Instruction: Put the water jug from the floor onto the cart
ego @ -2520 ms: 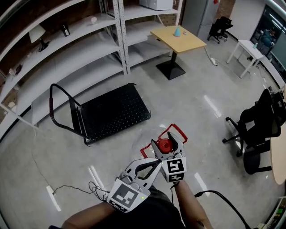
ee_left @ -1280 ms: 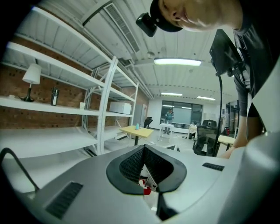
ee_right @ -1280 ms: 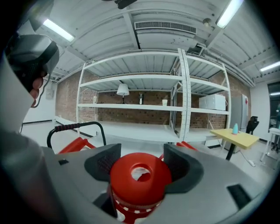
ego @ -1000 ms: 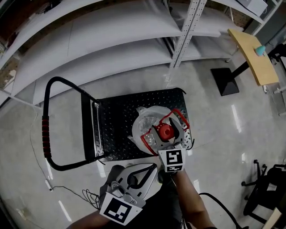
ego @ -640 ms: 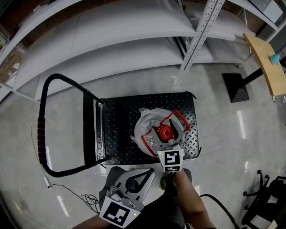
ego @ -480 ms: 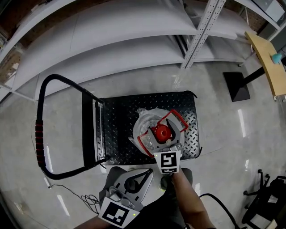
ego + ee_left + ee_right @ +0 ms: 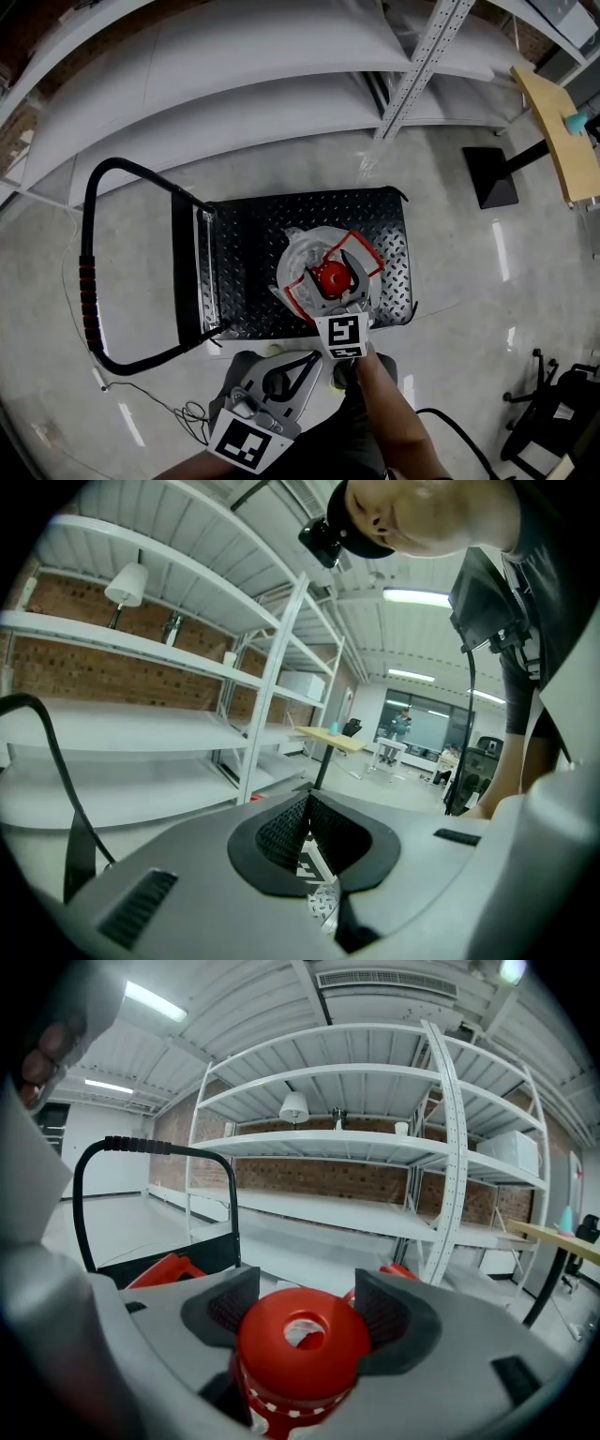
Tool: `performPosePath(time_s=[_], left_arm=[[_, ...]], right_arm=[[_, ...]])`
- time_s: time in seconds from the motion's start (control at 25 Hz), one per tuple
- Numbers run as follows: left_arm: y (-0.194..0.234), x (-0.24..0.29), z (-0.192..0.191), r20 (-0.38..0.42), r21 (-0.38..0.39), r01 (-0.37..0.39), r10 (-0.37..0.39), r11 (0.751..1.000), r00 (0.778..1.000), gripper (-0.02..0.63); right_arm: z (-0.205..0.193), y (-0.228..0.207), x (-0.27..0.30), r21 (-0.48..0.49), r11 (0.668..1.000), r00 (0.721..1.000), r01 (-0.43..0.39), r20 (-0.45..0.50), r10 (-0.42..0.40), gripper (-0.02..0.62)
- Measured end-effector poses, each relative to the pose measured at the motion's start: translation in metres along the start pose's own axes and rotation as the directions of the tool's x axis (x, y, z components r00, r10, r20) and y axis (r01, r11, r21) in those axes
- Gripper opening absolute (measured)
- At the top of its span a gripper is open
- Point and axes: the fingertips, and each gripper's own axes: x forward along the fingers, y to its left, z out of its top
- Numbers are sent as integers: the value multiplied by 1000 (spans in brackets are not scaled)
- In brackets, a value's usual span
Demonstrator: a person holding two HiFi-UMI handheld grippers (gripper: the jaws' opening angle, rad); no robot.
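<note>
The water jug [image 7: 302,251] is clear plastic with a red cap [image 7: 330,277] and a red carrying frame. It is over the right half of the black cart deck [image 7: 244,253]; I cannot tell whether it rests on the deck or hangs just above it. My right gripper [image 7: 334,272] is shut on the jug's red cap [image 7: 302,1335], with one dark pad on each side of it. My left gripper [image 7: 312,359] is held low by my body, near the cart's front edge. Its pads [image 7: 281,832] meet with nothing between them.
The cart's looped handle [image 7: 89,272] with red grips rises at the deck's left end. White shelving [image 7: 234,94] with a perforated post [image 7: 422,66] runs along the far side. A wooden table [image 7: 562,131] on a black base [image 7: 487,178] stands at right. A thin cable [image 7: 141,394] lies on the floor.
The jug, held by my right gripper, has gone from over bare floor to over the cart deck. In the last half second it shifted only slightly. The left gripper stayed shut and low.
</note>
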Motion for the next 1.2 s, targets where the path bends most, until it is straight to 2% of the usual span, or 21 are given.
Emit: performPosePath(time_s=[0.2,0.36,0.56,0.72,0.84,1.0,1.2], left_arm=[[-4,-11,24,-9,21,5,-5,1000,1000,5],[-12,-28,50,0,42,6,-6,999,1000,5],[-34,-57,107,27,51,17,-19,999,999,5],[-52,-80,165,48,19,27,-28,999,998,5],[-72,-99,206,75,46,63,-66,997,995,5],[-91,-116,244,118,92,81,-91,993,989,5],[-104,-124,266,140,121,93,-109,988,984,5]], right_arm=[[26,-4,-15,-73,997,1000,16,-11,-17,295],[63,-4,-38,-57,998,1000,27,14,-26,290],[138,1,-89,5,1000,999,5,43,-5,145],[215,2,-142,82,997,998,-2,67,-3,76],[263,4,-181,134,991,996,2,83,-13,23],[310,4,-218,177,984,993,-2,116,-19,5],[338,10,-246,199,980,992,-20,127,-5,5]])
